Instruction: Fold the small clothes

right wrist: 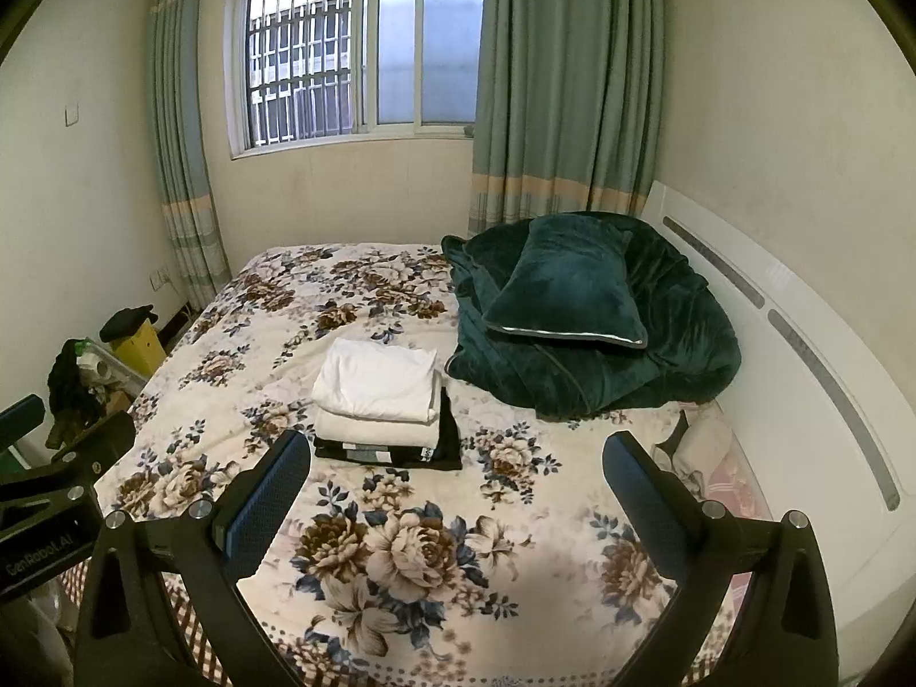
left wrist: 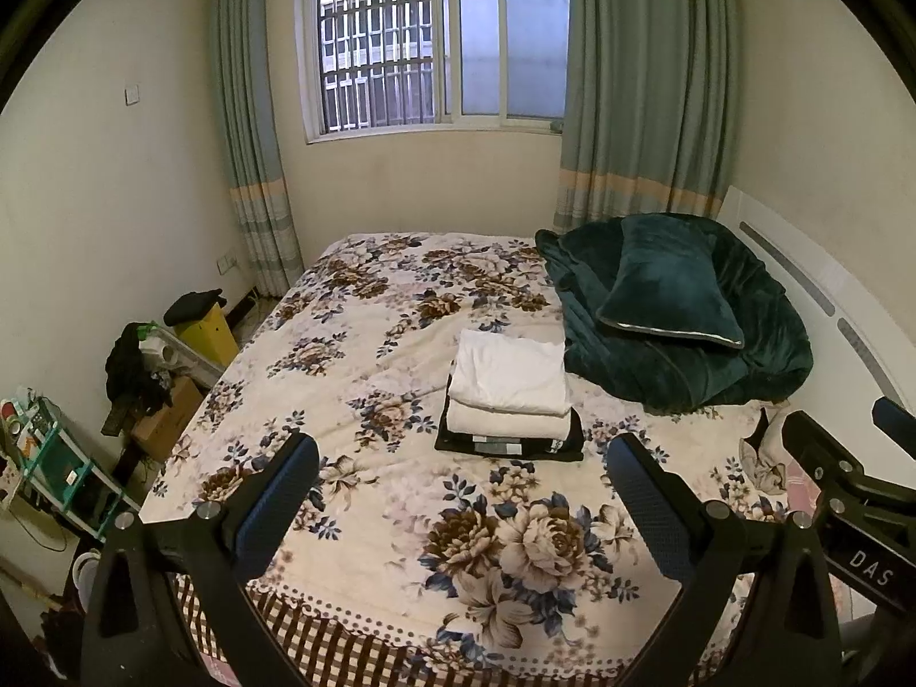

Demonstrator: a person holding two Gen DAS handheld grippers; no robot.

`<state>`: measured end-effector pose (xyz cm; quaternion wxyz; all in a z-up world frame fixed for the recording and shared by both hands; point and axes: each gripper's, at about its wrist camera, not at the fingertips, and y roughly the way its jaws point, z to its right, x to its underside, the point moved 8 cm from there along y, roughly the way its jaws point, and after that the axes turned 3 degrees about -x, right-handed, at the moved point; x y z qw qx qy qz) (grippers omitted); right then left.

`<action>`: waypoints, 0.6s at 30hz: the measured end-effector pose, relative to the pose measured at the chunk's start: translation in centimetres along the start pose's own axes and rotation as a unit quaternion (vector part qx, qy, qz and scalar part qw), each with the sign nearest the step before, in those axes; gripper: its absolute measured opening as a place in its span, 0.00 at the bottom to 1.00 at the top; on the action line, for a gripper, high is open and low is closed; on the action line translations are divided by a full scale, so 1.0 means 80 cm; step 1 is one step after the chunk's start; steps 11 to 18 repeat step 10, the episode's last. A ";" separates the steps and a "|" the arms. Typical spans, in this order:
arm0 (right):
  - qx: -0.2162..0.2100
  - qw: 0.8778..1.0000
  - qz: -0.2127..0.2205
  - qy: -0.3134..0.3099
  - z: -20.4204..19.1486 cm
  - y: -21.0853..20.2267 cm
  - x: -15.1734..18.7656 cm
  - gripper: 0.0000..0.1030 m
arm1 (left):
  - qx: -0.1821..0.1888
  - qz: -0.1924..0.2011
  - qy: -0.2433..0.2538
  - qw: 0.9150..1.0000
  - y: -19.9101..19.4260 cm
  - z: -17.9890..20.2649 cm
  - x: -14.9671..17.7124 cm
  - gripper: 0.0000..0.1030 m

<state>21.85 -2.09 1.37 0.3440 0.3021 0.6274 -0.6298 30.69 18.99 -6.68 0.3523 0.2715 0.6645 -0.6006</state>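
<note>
Two tongs, left and right, wide, empty; one three-garment stack on bed.

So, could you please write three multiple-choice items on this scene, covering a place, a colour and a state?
1. Where is the stack of folded clothes?
A. on the bed
B. on the floor
C. on the windowsill

2. What colour is the pillow?
A. red
B. dark green
C. yellow

3. How is the left hand-held gripper?
A. shut on cloth
B. shut, empty
C. open, empty

Answers: A, the stack rests on the floral bedspread; B, it matches the green blanket under it; C, its fingers stand apart over the bed.
</note>
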 end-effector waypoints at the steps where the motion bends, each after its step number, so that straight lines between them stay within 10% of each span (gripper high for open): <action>1: 0.001 1.000 0.001 0.001 0.001 0.000 0.000 1.00 | 0.001 0.000 0.000 1.000 0.000 0.000 0.000 1.00; 18: 0.008 1.000 0.004 0.007 0.003 -0.007 0.002 1.00 | -0.004 0.005 0.002 1.000 -0.004 0.002 -0.001 1.00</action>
